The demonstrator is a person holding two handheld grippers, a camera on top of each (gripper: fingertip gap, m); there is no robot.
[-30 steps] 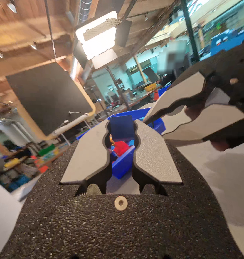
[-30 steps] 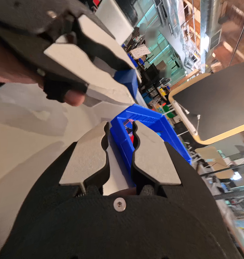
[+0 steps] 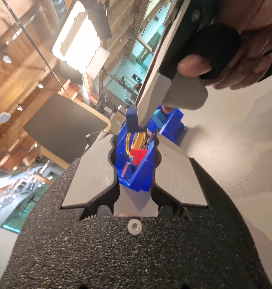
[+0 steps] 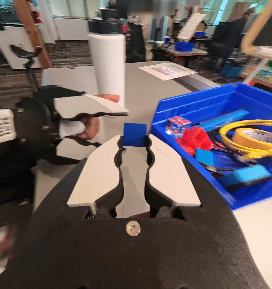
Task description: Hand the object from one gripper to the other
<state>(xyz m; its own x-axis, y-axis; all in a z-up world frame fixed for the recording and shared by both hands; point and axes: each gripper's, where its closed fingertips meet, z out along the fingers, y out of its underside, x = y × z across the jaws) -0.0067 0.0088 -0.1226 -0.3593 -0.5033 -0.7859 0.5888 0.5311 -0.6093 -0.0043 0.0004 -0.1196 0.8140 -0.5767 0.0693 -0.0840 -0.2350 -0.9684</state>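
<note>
Fingers of the right gripper (image 4: 134, 137) pinch a dark blue block (image 4: 134, 134) at their tips, holding it above the pale surface (image 4: 138, 93) just left of the blue bin (image 4: 199, 103). Spread apart and empty, the left gripper (image 3: 134, 140) points at the bin, the block (image 3: 131, 119) just ahead of its tips.

Block (image 4: 135, 134) left of bin (image 4: 194, 100)

Right gripper (image 4: 135, 137) tips clamped on block (image 4: 134, 134). Left gripper (image 3: 134, 138) jaws spread, empty, close beside.
</note>
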